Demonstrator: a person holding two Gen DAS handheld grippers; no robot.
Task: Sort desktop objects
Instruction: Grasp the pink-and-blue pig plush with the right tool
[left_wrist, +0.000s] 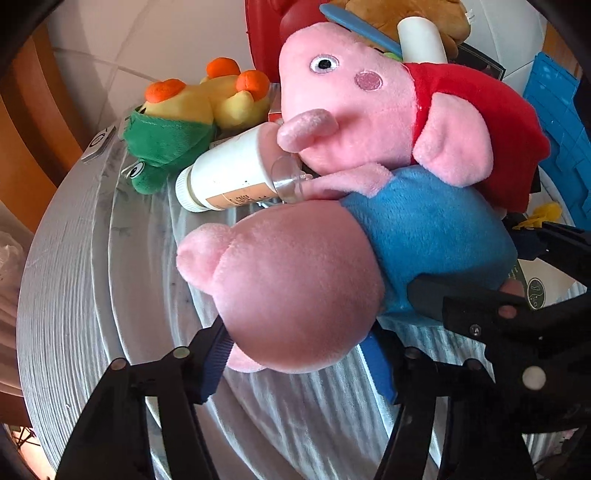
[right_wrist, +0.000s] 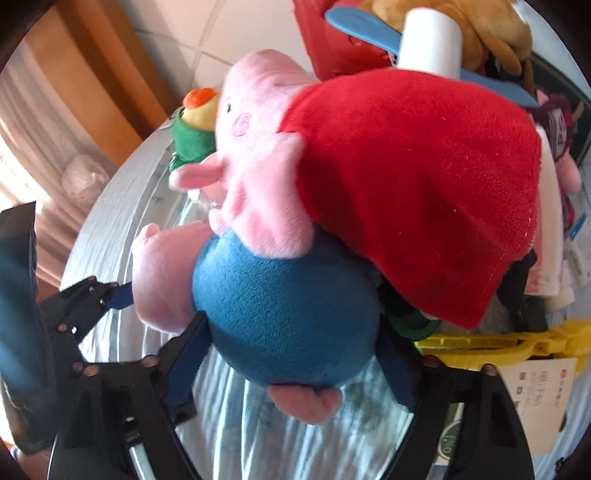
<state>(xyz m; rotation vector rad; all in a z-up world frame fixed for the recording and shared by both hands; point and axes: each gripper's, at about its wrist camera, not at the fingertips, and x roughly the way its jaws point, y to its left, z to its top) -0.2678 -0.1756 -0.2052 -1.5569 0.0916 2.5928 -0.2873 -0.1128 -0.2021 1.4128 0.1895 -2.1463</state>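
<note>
Two pig plush toys lie piled on the white table (left_wrist: 66, 266): the red-dressed pig (left_wrist: 369, 110) rests on the blue-bodied pig (left_wrist: 424, 236), hemmed in by a white bottle (left_wrist: 229, 173), a frog-and-duck plush (left_wrist: 177, 125) and a yellow clip (right_wrist: 517, 347). Left gripper (left_wrist: 295, 362) clamps the blue-bodied pig's pink head; right gripper (right_wrist: 295, 362) straddles its blue belly, pads against the fabric.

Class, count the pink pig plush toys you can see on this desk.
2. A blue-bodied pig, nearest, sits between both grippers; a red-dressed pig lies behind, overlapping it. Clutter may hide others.
</note>
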